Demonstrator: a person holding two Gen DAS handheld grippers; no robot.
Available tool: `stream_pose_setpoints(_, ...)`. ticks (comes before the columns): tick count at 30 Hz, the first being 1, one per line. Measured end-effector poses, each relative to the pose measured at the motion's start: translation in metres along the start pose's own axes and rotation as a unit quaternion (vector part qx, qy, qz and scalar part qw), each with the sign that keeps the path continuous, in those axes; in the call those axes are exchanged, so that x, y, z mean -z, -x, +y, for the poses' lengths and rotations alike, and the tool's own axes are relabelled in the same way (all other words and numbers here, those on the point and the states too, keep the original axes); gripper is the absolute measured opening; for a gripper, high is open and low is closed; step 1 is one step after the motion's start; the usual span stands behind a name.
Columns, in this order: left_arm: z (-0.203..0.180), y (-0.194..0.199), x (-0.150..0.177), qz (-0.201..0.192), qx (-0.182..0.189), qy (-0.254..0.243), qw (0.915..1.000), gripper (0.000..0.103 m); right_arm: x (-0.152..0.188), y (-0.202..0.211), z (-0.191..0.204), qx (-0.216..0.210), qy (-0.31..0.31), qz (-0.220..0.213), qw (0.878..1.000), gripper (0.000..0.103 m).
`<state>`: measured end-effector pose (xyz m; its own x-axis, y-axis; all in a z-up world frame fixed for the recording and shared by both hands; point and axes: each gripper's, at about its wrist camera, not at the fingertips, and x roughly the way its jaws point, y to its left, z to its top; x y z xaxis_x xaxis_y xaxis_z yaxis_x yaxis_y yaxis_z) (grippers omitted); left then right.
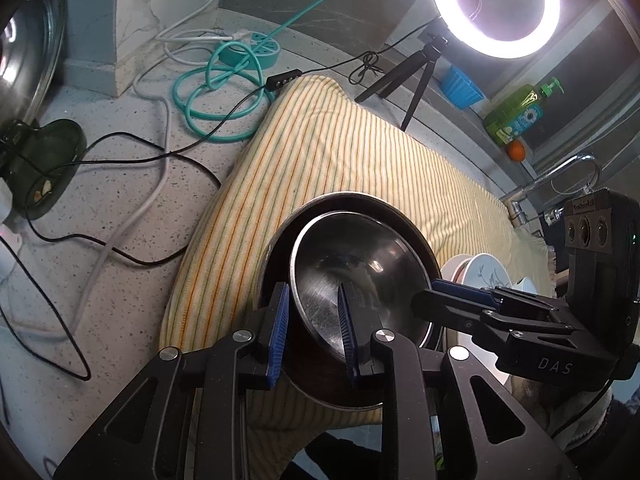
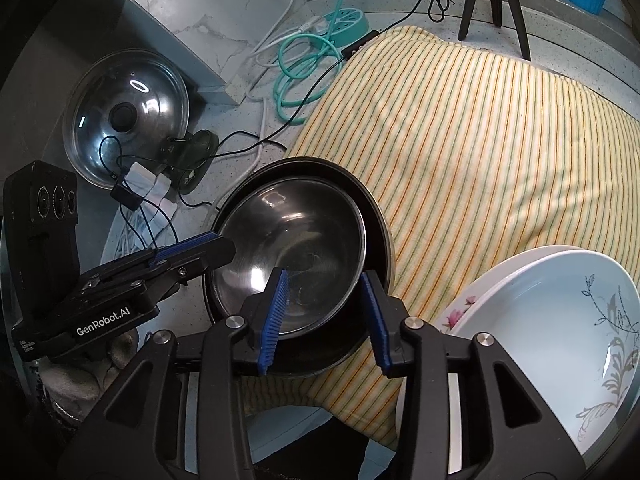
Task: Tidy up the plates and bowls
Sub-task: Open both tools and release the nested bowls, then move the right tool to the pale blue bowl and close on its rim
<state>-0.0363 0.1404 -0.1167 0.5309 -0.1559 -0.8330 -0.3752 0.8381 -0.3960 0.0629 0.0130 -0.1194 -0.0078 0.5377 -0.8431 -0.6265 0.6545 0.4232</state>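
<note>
Left gripper (image 1: 313, 330): its blue pads are sitting apart, straddling the near rim of the steel bowl (image 1: 352, 276), one pad outside and one inside; no clamping is showing.
Right gripper (image 2: 326, 320): its pads are standing apart across the same bowl's rim (image 2: 288, 252), one inside and one outside, not pressing on it.
Steel bowl: it is nesting inside a larger dark bowl (image 2: 376, 216), tilted toward one side.
Dark bowl: it is resting on the striped cloth (image 1: 340, 152) near the cloth's front edge.
White plates (image 2: 552, 320): two floral ones are lying stacked on the cloth, just beside the bowls on the right.
Counter (image 1: 120, 208): cables are trailing across it.
Pot lid (image 2: 128, 116): it is leaning at the far left, well apart from the bowls.
Ring light (image 1: 494, 4): it is glowing on a tripod behind the cloth.
</note>
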Motion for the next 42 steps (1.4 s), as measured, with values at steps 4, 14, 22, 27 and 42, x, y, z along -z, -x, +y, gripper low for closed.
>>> stream_pose_setpoints(4,-0.001,0.002,0.002,0.002,-0.005,-0.005,1.0,0.021,0.002,0.0,0.0,0.002,0.002,0.001,1.0,0.039)
stream_pose_setpoints(14,-0.004,0.022,0.0,-0.024,0.003,-0.003,0.9997,0.021,0.002,0.014,0.004,-0.006,0.009,-0.018,1.0,0.039)
stream_pose_setpoints(22,-0.017,0.035,-0.007,-0.045,0.022,-0.005,0.9987,0.024,0.005,0.042,-0.001,-0.021,0.002,-0.052,0.998,0.039)
stream_pose_setpoints(27,-0.036,0.038,-0.01,-0.054,0.035,-0.021,0.9977,0.024,0.015,0.072,-0.012,-0.007,0.003,-0.091,0.996,0.056)
stream_pose_setpoints(42,-0.121,0.006,-0.008,-0.022,0.105,-0.093,0.9899,0.025,0.061,0.162,-0.114,0.064,-0.093,-0.167,0.979,0.06)
